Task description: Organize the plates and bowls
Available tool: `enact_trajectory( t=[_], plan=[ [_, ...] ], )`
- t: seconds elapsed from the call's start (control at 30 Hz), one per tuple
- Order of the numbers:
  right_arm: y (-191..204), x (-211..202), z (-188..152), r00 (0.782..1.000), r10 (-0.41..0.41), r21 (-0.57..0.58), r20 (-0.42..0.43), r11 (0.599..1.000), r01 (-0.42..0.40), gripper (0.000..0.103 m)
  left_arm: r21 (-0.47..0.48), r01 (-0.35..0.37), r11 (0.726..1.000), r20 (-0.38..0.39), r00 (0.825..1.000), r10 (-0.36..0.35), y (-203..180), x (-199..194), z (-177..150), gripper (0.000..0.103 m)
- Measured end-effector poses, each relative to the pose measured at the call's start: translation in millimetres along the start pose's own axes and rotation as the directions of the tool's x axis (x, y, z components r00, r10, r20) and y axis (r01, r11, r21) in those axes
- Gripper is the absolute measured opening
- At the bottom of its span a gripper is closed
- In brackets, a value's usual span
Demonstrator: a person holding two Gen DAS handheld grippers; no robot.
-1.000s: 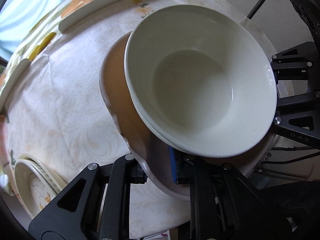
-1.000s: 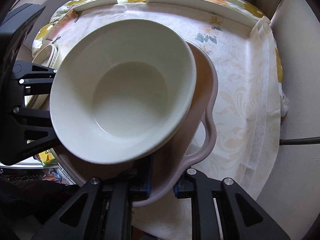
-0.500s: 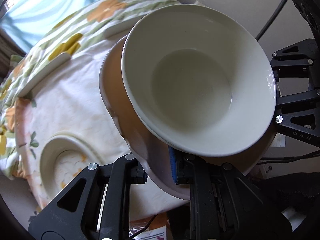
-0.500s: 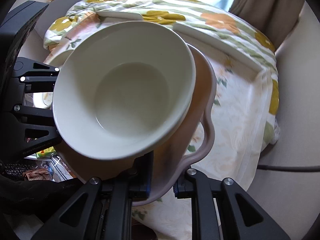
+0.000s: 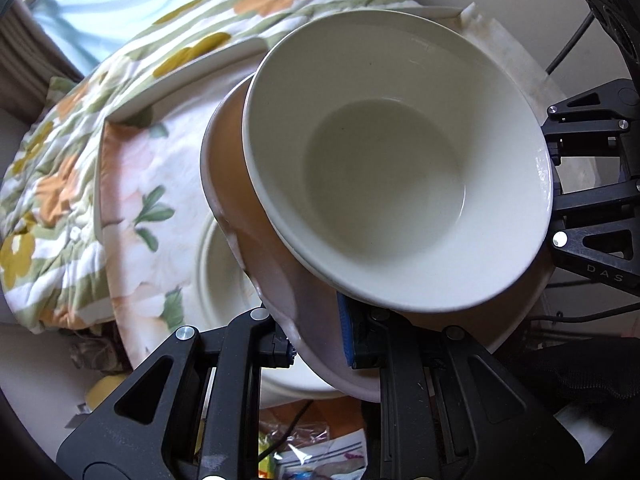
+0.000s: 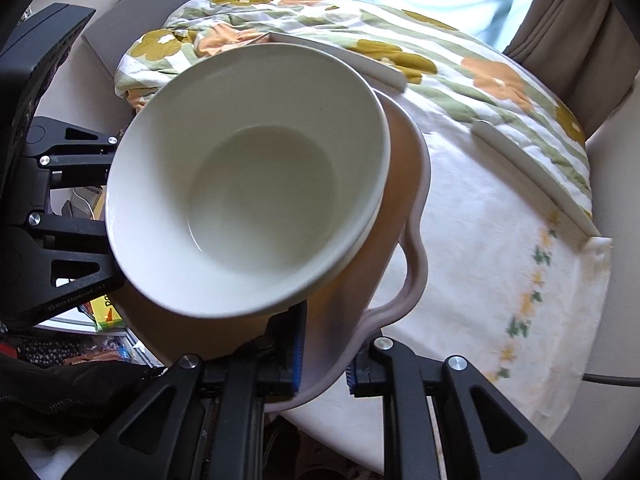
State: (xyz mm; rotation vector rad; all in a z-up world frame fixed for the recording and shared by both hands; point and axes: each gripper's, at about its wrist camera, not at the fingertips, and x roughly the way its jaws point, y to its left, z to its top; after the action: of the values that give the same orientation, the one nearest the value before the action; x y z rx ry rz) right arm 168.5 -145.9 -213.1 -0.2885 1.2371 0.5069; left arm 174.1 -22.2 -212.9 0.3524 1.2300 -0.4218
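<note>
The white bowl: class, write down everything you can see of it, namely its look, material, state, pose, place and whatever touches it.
The white bowl is round, deep and plain cream-white, glossy like glazed ceramic, with a flat circular bottom and a wide flaring rim. It is empty and looks clean. It sits tilted on a pale wavy-edged plate, apparently nested in a second white bowl whose rim shows just beneath. No tongs touch it: the left tongs and right tongs clamp the plate's opposite edges, carrying it above the cloth-covered table.
</note>
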Motion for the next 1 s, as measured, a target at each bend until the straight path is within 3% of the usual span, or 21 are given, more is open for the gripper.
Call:
enact_trajectory(
  t=[0.33, 0.67, 1.0],
  plan=[
    [45, 46, 12, 0.999, 0.005, 0.056, -0.049, 0.998, -0.002, 0.015, 0.015, 0.044, 0.999, -0.034, 0.998, -0.044, 37, 26, -38, 0.014],
    [47, 55, 10, 0.999, -0.025, 0.098, -0.047, 0.995, 0.030, 0.015, 0.043, 0.051, 0.998, -0.020, 0.999, -0.050, 45, 41, -36, 0.014],
    [47, 58, 13, 0.994, -0.025, 0.133, -0.103, 0.990, 0.039, 0.017, 0.045, 0.068, 0.997, -0.075, 0.995, -0.064, 46, 43, -33, 0.015]
  ],
)
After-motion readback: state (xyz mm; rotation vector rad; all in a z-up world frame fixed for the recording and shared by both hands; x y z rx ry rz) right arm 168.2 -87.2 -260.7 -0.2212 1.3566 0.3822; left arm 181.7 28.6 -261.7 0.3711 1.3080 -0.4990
